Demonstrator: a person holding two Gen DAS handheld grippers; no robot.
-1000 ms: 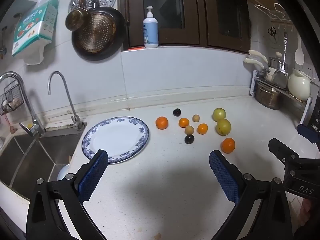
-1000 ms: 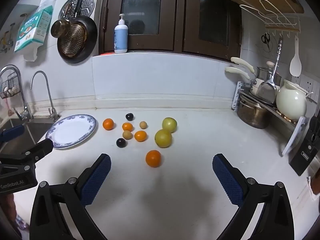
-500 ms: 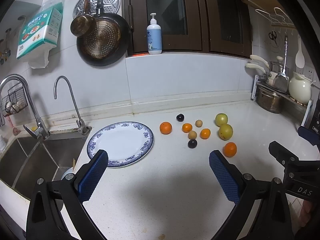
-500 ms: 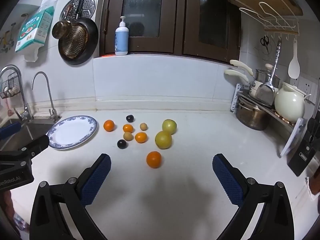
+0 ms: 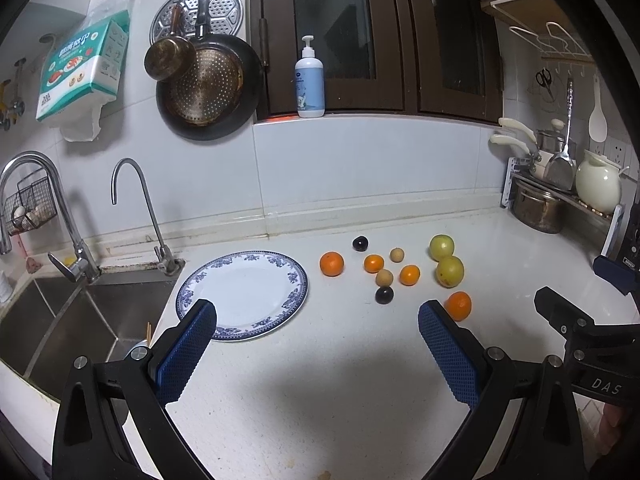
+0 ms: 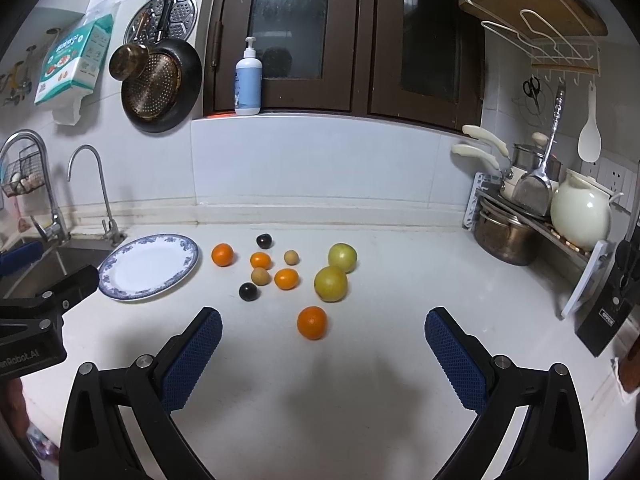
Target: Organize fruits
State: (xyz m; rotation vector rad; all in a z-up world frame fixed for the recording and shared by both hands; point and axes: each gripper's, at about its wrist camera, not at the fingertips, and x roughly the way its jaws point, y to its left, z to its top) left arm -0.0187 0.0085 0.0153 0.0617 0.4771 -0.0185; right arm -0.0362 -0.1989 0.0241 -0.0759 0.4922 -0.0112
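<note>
Several loose fruits lie on the white counter: oranges (image 6: 311,322) (image 5: 331,263), two yellow-green fruits (image 6: 330,283) (image 5: 450,271), small tan fruits (image 6: 260,276) and dark plums (image 6: 248,291) (image 5: 384,294). An empty blue-rimmed white plate (image 5: 240,294) (image 6: 149,266) sits left of them. My left gripper (image 5: 318,344) is open and empty, above the counter in front of the plate. My right gripper (image 6: 323,348) is open and empty, with the nearest orange just beyond its fingertips.
A steel sink (image 5: 60,320) with two taps (image 5: 132,204) lies left of the plate. A dish rack with a pot (image 6: 504,236) and a cream jug (image 6: 580,212) stands at the right. A knife block (image 6: 612,304) stands at the right edge. A pan (image 5: 204,88) hangs on the wall.
Both grippers have tilted up or drawn back a little, so the plate and fruits sit lower in view. Nothing was gripped or moved on the counter.
</note>
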